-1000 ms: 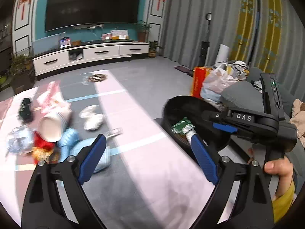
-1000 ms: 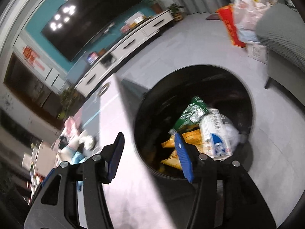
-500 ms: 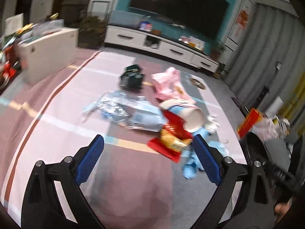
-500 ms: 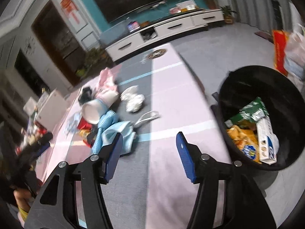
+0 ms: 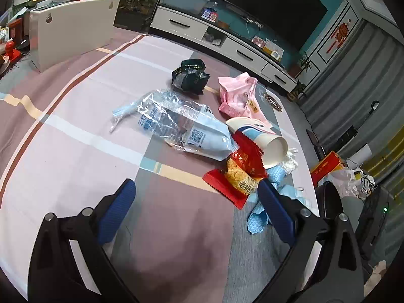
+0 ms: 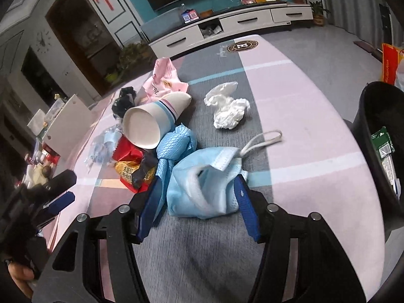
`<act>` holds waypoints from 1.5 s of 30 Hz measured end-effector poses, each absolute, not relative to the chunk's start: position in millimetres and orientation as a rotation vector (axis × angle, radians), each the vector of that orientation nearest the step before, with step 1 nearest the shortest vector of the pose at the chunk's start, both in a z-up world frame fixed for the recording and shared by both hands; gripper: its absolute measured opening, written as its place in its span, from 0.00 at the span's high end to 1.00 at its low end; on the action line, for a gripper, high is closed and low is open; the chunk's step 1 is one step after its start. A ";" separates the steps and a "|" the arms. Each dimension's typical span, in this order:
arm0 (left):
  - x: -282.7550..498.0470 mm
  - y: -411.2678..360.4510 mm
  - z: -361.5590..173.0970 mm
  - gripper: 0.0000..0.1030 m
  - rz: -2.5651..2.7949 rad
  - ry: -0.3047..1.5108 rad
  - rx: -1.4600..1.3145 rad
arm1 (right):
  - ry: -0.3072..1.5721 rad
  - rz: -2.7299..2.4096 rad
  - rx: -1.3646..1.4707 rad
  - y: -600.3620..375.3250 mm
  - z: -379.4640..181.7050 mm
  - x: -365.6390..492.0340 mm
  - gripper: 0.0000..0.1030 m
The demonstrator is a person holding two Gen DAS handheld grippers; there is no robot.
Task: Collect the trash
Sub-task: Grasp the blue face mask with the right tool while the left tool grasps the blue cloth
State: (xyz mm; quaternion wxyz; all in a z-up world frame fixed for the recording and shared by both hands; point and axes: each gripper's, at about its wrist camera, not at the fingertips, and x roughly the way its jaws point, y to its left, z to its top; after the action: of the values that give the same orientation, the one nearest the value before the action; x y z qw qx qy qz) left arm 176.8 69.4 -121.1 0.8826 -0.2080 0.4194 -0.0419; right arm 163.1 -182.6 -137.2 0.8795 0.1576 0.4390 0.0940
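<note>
Trash lies in a heap on the striped tablecloth [image 5: 75, 136]. In the left wrist view I see a clear plastic bag [image 5: 176, 123], a black wrapper [image 5: 189, 75], a pink bag [image 5: 238, 96], a paper cup [image 5: 260, 141] and a red snack packet [image 5: 240, 171]. My left gripper [image 5: 194, 202] is open and empty, short of the heap. In the right wrist view my right gripper [image 6: 199, 194] is open, its fingers on either side of a blue face mask [image 6: 207, 176]. The paper cup [image 6: 151, 121], a blue cloth [image 6: 174, 146] and crumpled white tissue [image 6: 227, 108] lie beyond.
A black trash bin [image 6: 378, 139] with trash inside stands off the table's right edge; it also shows in the left wrist view [image 5: 328, 202]. A white board [image 5: 73, 30] stands at the table's far left. A TV cabinet [image 6: 227, 25] runs along the back wall.
Both grippers swung from the bin back over the table. The right gripper has come down around the blue face mask. The left gripper now faces the trash heap.
</note>
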 end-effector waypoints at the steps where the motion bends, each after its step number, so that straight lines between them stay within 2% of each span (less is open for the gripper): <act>1: 176.4 68.5 -121.7 0.06 -0.089 0.876 -0.431 | 0.918 0.190 0.319 -180.8 -138.2 164.6 0.51; 3: 176.2 67.3 -122.8 0.06 -0.096 0.879 -0.429 | 0.925 0.192 0.305 -178.5 -139.8 166.3 0.69; 6: 175.0 63.8 -122.8 0.06 -0.109 0.878 -0.420 | 0.938 0.202 0.309 -177.8 -142.3 168.2 0.81; 9: 172.2 52.4 -117.8 0.06 -0.158 0.859 -0.387 | 0.922 0.199 0.329 -182.7 -138.8 165.9 0.85; 19: 160.2 -18.5 -110.8 0.07 -0.377 0.801 -0.174 | 0.783 0.092 0.439 -247.0 -107.7 143.2 0.85; 22: 162.7 -37.9 -121.5 0.18 -0.412 0.814 -0.143 | 0.790 0.089 0.469 -256.6 -109.1 141.6 0.85; 24: 167.5 -45.4 -129.8 0.32 -0.423 0.837 -0.152 | 0.794 0.097 0.480 -259.1 -109.7 139.9 0.85; 28: 177.8 -52.5 -144.3 0.45 -0.406 0.865 -0.164 | 0.793 0.103 0.474 -261.3 -107.6 137.3 0.85; 30: 179.2 -53.7 -146.7 0.64 -0.403 0.870 -0.158 | 0.794 0.103 0.478 -264.3 -107.1 136.9 0.85; 32: 181.2 -54.1 -148.6 0.69 -0.393 0.873 -0.145 | 0.797 0.098 0.487 -267.6 -107.3 137.6 0.85; 34: 184.3 -52.3 -152.0 0.70 -0.378 0.881 -0.145 | 0.799 0.096 0.496 -270.2 -107.3 137.5 0.85; 39: 188.7 -48.2 -156.3 0.95 -0.359 0.898 -0.160 | 0.789 0.095 0.491 -271.1 -105.1 136.1 0.85; 45: 175.4 -50.5 -139.4 0.96 -0.423 0.860 -0.190 | 0.781 0.082 0.490 -274.6 -104.5 134.1 0.85</act>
State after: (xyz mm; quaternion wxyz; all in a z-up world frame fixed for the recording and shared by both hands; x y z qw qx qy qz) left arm 175.4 -50.5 -139.4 0.8831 -0.0911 0.4129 -0.2032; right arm 134.1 -274.6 -104.5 0.8947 0.2365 0.3769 0.0397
